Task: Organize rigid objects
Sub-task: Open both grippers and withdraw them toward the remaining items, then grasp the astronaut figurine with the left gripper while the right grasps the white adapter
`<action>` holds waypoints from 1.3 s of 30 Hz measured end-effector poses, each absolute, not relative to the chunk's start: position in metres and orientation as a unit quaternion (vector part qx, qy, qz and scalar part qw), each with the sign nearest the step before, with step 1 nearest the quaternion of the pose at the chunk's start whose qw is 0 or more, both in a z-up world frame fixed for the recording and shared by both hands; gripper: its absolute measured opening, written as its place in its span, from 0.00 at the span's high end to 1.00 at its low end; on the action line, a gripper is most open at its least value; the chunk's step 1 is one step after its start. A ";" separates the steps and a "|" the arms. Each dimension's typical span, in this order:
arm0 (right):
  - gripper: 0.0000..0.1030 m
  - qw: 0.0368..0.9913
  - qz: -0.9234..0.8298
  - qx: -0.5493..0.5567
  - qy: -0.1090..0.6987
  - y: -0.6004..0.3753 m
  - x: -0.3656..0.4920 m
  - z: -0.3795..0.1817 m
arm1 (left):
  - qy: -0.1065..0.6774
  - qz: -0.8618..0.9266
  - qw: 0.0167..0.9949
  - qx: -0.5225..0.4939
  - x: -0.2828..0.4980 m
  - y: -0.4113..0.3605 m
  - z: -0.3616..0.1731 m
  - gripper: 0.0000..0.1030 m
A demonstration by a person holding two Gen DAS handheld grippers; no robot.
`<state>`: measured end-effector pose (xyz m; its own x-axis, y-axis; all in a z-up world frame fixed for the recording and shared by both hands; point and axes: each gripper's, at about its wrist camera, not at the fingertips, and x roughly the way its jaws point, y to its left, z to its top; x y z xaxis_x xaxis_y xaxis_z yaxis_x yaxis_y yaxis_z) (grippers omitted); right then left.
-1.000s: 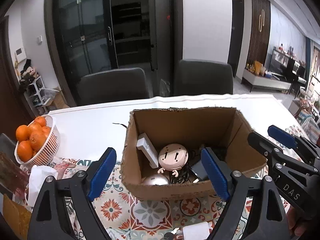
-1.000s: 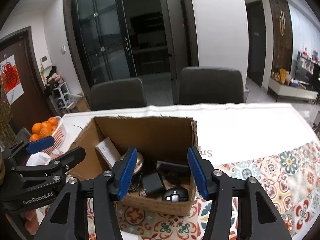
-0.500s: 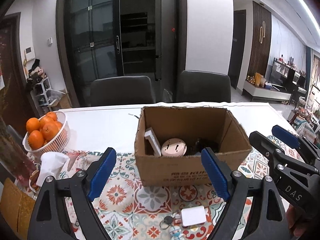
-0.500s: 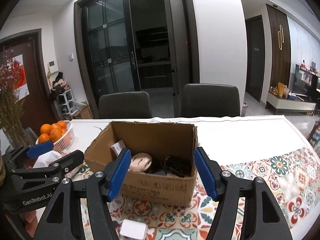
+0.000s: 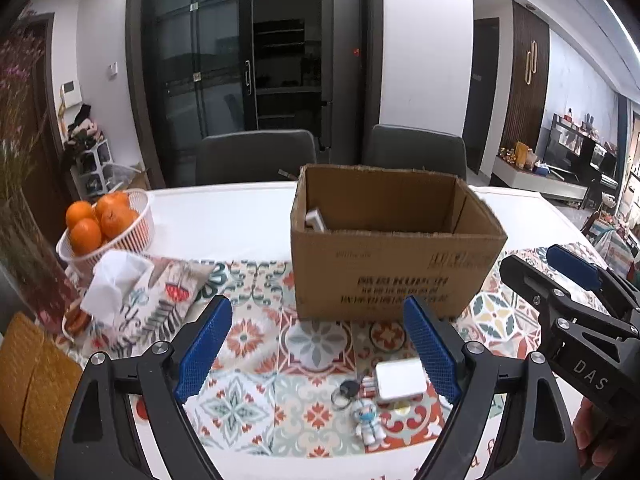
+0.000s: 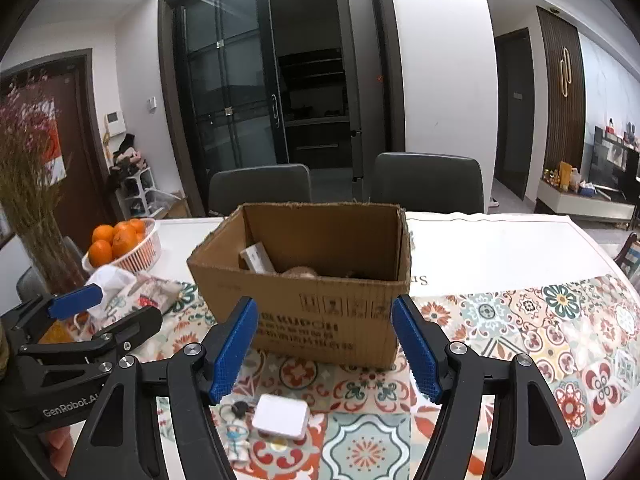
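Observation:
An open cardboard box (image 5: 394, 276) (image 6: 320, 320) stands on the patterned tablecloth and holds several small items; a white device (image 6: 256, 258) leans at its left wall. In front of the box lie a white square charger (image 5: 400, 380) (image 6: 282, 416) and a keychain with a small figure (image 5: 368, 426) (image 6: 236, 438). My left gripper (image 5: 318, 350) is open and empty, above the cloth in front of the box. My right gripper (image 6: 324, 350) is open and empty, also before the box. Each gripper shows at the edge of the other's view.
A white basket of oranges (image 5: 106, 226) (image 6: 124, 250) stands at the left, with a tissue pouch (image 5: 120, 284) in front of it. A vase of dried flowers (image 6: 36, 208) is at far left. Two dark chairs (image 5: 256, 156) stand behind the table.
Both grippers have pulled back and lowered away from the box. The box's inside is now mostly hidden by its front wall, and the charger and keychain have come into fuller view.

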<state>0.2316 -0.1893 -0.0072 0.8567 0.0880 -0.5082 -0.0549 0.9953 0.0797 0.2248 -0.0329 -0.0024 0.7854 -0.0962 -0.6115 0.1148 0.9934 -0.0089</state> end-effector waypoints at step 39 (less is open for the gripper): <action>0.32 0.927 0.107 0.033 0.359 -0.196 0.229 -0.116 | 0.458 -0.079 0.885 -0.025 0.218 -0.054 -0.131 0.39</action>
<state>0.2290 -0.1958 -0.1161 0.7195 0.2215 -0.6582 -0.1749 0.9750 0.1370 0.2185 -0.0536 -0.1309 0.5684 -0.1632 -0.8064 0.1181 0.9862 -0.1163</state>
